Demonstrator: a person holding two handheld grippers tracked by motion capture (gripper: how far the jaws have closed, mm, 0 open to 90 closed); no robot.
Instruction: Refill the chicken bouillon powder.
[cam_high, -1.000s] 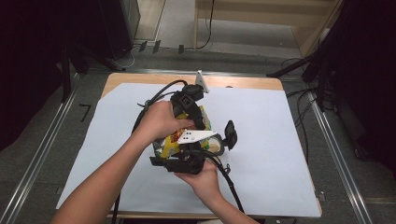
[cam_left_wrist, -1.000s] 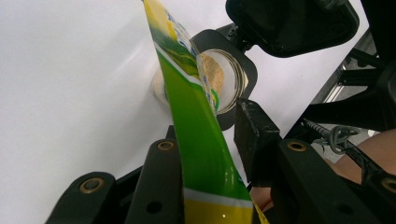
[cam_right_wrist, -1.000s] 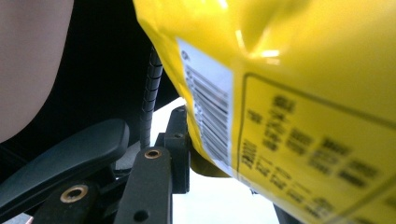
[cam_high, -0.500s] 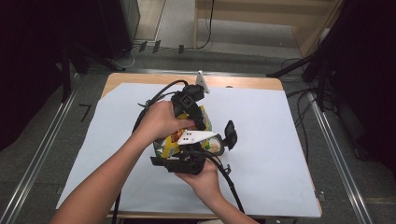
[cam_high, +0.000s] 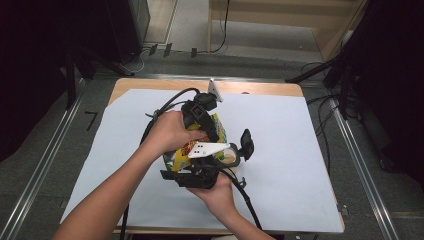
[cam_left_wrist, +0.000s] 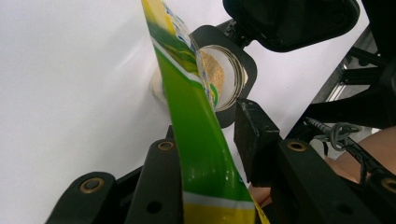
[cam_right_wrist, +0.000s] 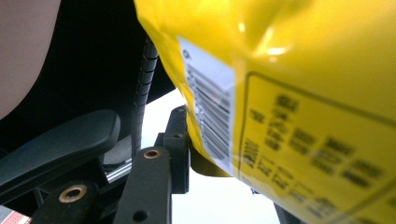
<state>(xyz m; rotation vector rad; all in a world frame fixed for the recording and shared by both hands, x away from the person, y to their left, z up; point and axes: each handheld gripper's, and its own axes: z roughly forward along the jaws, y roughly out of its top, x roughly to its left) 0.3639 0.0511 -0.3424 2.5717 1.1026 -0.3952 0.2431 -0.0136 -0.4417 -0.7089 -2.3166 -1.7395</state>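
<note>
Left gripper view shows the left gripper (cam_left_wrist: 210, 154) with its two black jaws closed on the lower edge of a green and yellow snack bag (cam_left_wrist: 196, 140), the foil pinched thin between them, so the bag stands on edge and rises away from the camera. Beyond it sits a small clear cup (cam_left_wrist: 224, 77) of pale crumbly stuff, close against the bag's upper part, seemingly placed to catch whatever pours out. In the right gripper view the right gripper (cam_right_wrist: 196, 154) has one jaw pressed against the bag's yellow back, near the barcode; the other jaw is hidden behind the foil, so I judge it is clamped on the bag but cannot tell for sure. From the high view, both hands crowd together over the middle of the white sheet covering the table (cam_high: 310, 150), with the bag between them, probably held from two sides to keep it steady or open.
</note>
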